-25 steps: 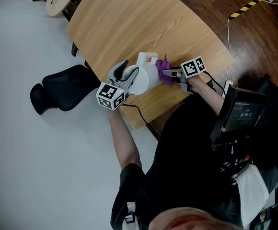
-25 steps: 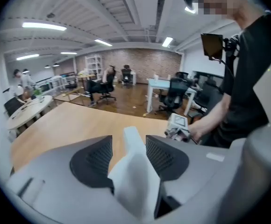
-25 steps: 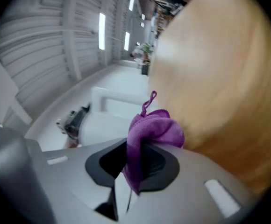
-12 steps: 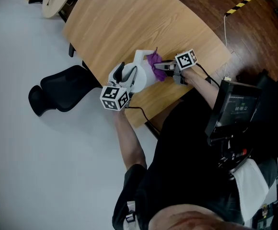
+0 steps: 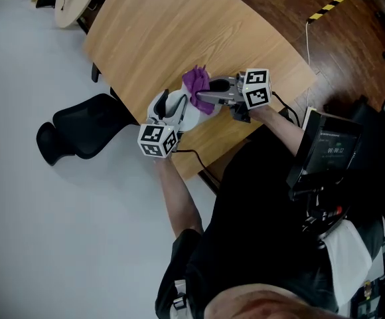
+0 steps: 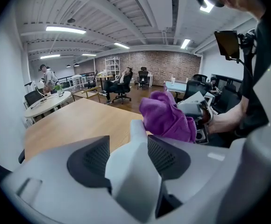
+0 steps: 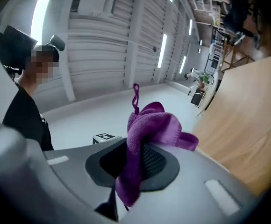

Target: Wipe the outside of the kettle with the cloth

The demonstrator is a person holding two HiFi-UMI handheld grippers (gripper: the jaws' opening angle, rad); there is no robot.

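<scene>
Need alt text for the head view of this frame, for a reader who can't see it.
From above: a person's right tongs grip a purple cloth over a white kettle, while the left tongs, their jaws just eased wider, clasp its handle. The kettle stands near the edge of a wooden table; a black chair sits beside.

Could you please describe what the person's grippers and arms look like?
The left gripper and right gripper are light grey with dark ribbed pads and black-and-white marker cubes; black cables trail from both. The person wears a black short-sleeved top. The left jaws have just been opening, the kettle handle between them.
</scene>
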